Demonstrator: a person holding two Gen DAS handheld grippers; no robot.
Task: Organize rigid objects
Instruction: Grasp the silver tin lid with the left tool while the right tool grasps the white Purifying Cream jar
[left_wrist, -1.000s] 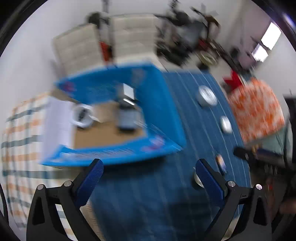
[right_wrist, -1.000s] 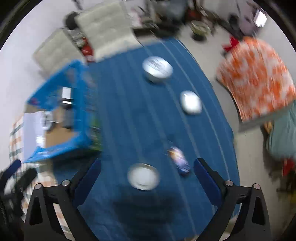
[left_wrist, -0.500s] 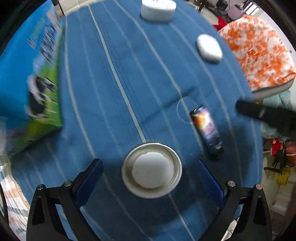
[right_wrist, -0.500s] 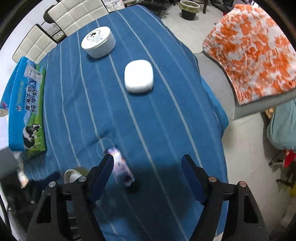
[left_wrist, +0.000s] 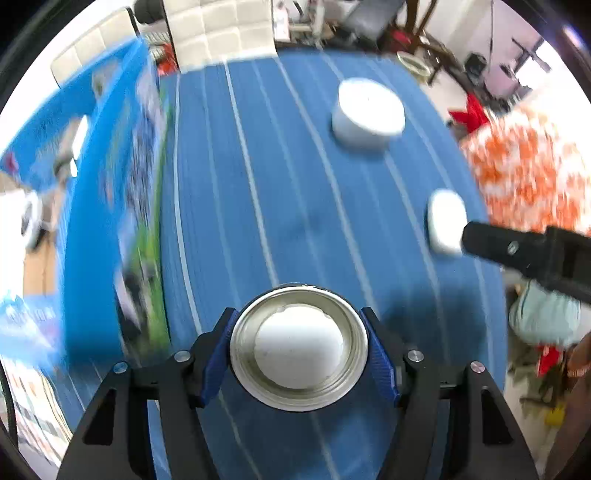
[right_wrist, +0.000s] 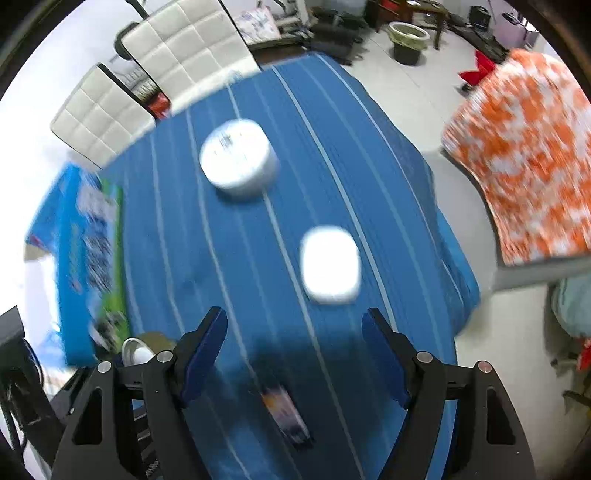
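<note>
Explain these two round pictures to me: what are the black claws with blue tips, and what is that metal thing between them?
Each picture comes from a fisheye camera on a hand-held gripper, looking along its two fingers. A person carries one in each hand. The left gripper has closed its blue pads on a round tin. The right gripper is open above a small dark pack. On the blue striped cloth also lie a round white tub and a white case, with a blue box at the left edge.
</note>
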